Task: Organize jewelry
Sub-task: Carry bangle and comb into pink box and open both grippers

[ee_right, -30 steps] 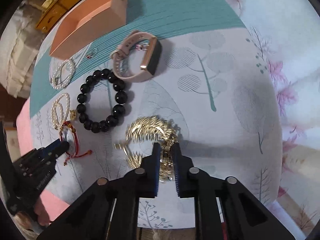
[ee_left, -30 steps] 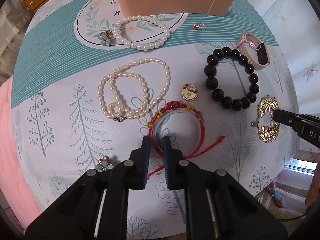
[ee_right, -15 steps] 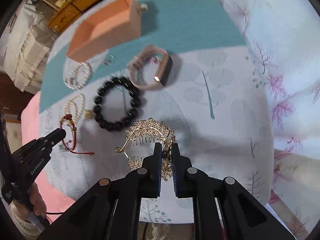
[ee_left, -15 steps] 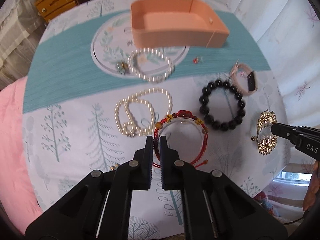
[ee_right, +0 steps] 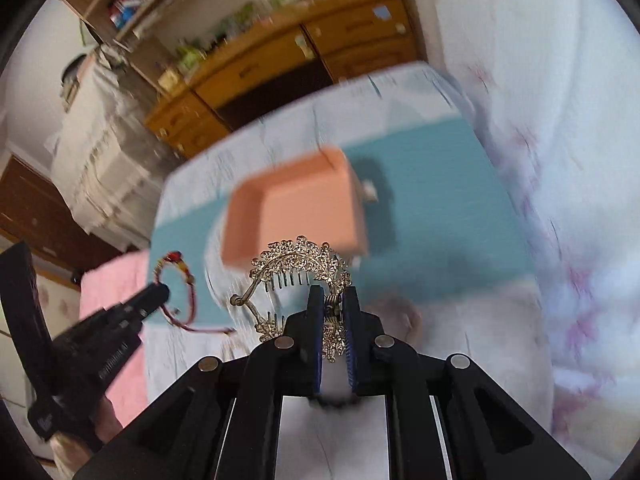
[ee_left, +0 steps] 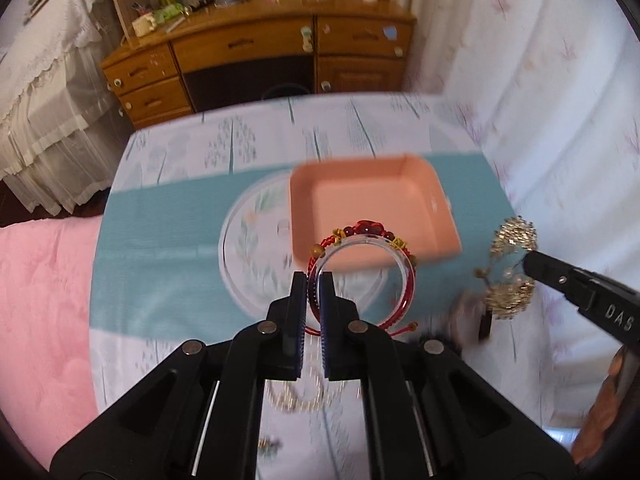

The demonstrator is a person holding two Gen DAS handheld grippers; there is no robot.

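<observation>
My left gripper (ee_left: 314,280) is shut on the red beaded bracelet (ee_left: 362,236) and holds it in the air in front of the open peach box (ee_left: 372,208). My right gripper (ee_right: 333,294) is shut on the gold hair comb (ee_right: 298,260) and holds it above the table, near the peach box (ee_right: 296,212). The comb (ee_left: 510,268) and right gripper also show at the right of the left wrist view. The bracelet (ee_right: 178,288) and left gripper (ee_right: 154,294) show at the left of the right wrist view.
Blurred pearl strands (ee_left: 298,396) and dark jewelry (ee_left: 460,320) lie on the patterned tablecloth (ee_left: 168,248) below the grippers. A wooden dresser (ee_left: 256,60) stands beyond the table. A pink quilt (ee_left: 44,312) lies at the left, a white curtain (ee_left: 540,80) at the right.
Both grippers have lifted their pieces off the table and tilted up toward the peach box. The views now show the room beyond the table, with motion blur.
</observation>
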